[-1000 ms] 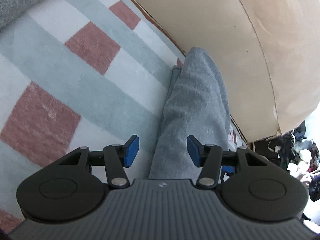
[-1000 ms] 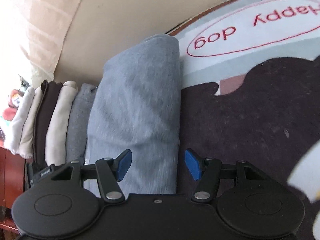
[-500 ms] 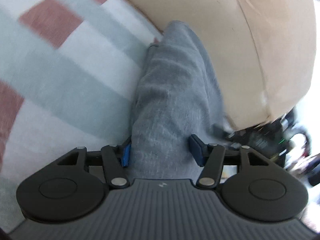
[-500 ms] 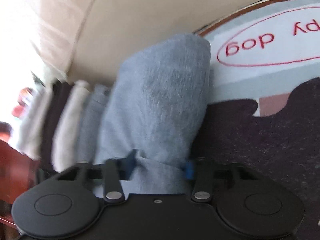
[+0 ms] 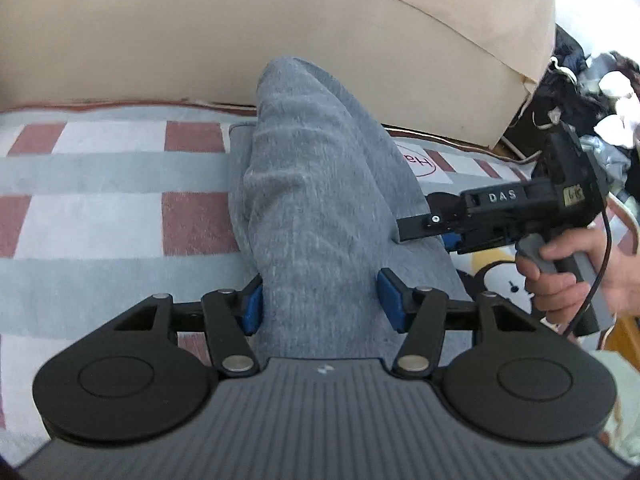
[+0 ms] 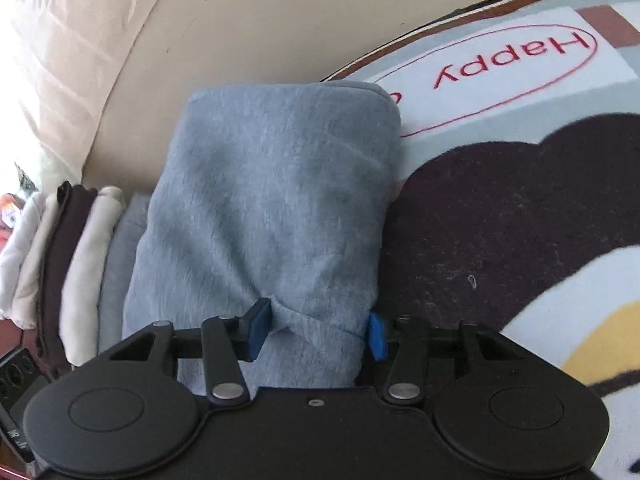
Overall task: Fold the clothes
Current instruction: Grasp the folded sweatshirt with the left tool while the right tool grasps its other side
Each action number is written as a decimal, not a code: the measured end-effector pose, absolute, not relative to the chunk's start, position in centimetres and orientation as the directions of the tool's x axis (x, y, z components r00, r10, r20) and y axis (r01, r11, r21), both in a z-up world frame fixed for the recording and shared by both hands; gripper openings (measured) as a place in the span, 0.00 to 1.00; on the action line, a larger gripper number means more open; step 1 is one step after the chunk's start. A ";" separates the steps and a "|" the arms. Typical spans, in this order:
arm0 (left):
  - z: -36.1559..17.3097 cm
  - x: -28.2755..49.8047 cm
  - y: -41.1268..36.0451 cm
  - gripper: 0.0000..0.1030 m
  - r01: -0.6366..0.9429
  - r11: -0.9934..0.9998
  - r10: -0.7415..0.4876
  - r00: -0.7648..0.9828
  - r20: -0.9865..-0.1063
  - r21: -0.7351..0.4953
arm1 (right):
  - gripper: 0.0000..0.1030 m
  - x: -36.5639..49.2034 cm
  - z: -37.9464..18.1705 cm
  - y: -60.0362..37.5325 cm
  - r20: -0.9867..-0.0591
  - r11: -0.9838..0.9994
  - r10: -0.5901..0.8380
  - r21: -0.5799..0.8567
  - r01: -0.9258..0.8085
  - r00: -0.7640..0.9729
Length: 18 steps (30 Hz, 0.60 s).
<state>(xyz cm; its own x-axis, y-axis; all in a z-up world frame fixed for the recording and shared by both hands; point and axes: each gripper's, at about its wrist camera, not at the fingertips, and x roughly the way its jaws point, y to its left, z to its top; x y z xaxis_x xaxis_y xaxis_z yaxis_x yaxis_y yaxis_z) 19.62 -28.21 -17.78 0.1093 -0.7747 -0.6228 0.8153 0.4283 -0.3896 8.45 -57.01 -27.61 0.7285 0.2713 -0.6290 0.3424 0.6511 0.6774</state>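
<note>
A folded grey-blue garment [image 5: 316,200] stands on edge on the patterned blanket [image 5: 100,200], against the beige sofa back [image 5: 200,32]. My left gripper [image 5: 320,306] is closed on its near end, with the blue pads [image 5: 252,306] pressing the cloth from both sides. My right gripper [image 6: 316,330] is shut on the same garment [image 6: 272,200] from the other end, where the cloth bunches between the pads. The right gripper also shows in the left wrist view [image 5: 520,212], held by a hand.
A stack of folded clothes [image 6: 72,264], white, dark brown, cream and grey, lies just left of the garment. The blanket [image 6: 520,220] has a dark dog print and a "Happy dog" label. Clutter [image 5: 592,92] lies beyond the sofa end.
Both grippers closed on the grey-blue garment and lifted it onto its edge. It has shifted away from the stack, toward the sofa back.
</note>
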 end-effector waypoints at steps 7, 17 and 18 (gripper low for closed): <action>-21.3 24.0 -27.0 0.73 0.639 0.482 -0.790 0.019 -0.613 -0.600 | 0.58 8.6 -27.9 -57.4 -0.610 0.627 0.318 0.710 0.322 0.726; -24.5 24.9 -27.5 0.56 0.539 0.395 -0.825 -0.148 -0.545 -0.744 | 0.79 9.9 -29.1 -57.0 -0.528 0.537 0.454 0.805 0.252 0.718; -24.2 24.7 -27.6 0.52 0.555 0.392 -0.827 -0.136 -0.545 -0.734 | 0.81 10.1 -29.0 -56.9 -0.522 0.531 0.454 0.809 0.251 0.722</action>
